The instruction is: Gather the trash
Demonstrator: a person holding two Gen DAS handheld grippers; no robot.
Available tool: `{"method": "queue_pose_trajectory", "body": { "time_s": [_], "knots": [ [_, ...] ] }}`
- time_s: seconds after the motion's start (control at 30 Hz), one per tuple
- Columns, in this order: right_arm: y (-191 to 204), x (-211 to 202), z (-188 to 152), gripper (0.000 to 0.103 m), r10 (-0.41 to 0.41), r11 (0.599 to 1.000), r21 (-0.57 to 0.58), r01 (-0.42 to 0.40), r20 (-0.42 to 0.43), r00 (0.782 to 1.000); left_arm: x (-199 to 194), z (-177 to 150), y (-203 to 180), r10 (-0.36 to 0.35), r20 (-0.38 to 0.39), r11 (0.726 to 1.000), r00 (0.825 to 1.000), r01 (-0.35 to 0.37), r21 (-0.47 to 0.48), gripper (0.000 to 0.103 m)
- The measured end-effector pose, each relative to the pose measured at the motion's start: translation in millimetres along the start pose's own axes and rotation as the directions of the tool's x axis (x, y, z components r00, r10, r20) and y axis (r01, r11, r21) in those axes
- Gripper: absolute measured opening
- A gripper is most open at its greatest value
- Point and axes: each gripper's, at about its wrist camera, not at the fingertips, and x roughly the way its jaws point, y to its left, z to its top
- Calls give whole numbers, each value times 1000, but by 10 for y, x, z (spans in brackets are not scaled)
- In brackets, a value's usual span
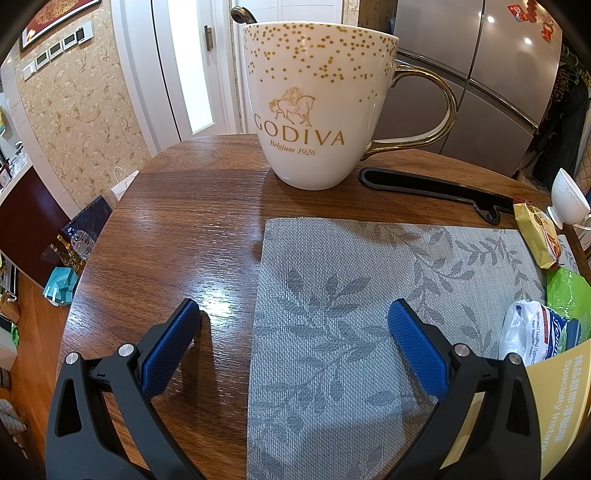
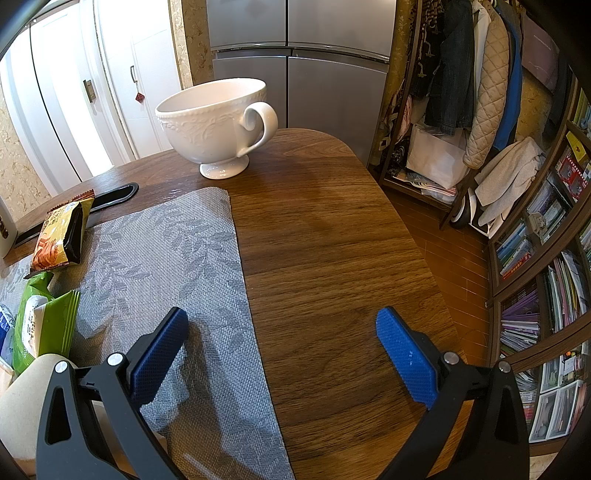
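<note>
Above the placemat (image 1: 332, 314), both grippers (image 1: 293, 325) (image 2: 282, 332) hover level, jaws spread.

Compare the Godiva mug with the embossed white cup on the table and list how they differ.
The Godiva mug is smooth white with gold dots, a gold logo and a gold handle; the embossed cup is plain white with raised leaf relief and a white handle. The Godiva mug narrows to a plain base, while the embossed cup stands on a small foot. The Godiva mug has a spoon poking out; no utensil shows in the embossed cup. Both stand upright on the wooden table, off the placemat.
</note>
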Motion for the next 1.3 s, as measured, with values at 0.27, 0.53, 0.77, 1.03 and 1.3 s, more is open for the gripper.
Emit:
{"method": "queue_pose_trajectory", "body": {
  "time_s": [0.27, 0.53, 0.77, 1.03, 1.3],
  "knots": [
    [0, -1, 0, 99, 0, 1000, 0, 0, 0, 1000, 0, 0, 0, 0, 0, 1000, 1000, 0, 0, 102],
    [5, 1, 1, 99, 0, 1000, -1, 0, 0, 1000, 1, 0, 3, 0, 0, 1000, 1000, 0, 0, 102],
    [5, 12, 1, 99, -1, 1000, -1, 1, 0, 1000, 1, 0, 3, 0, 0, 1000, 1000, 0, 0, 102],
    [-179, -97, 34, 99, 35, 999, 39, -35, 19, 999, -83, -35, 78, 9, 28, 1000, 1000, -9, 5, 102],
    [-296, -878, -97, 99, 161, 984, 40, -171, 186, 969, -683, -153, 280, -36, 158, 999, 987, 34, 11, 102]
  ]
}}
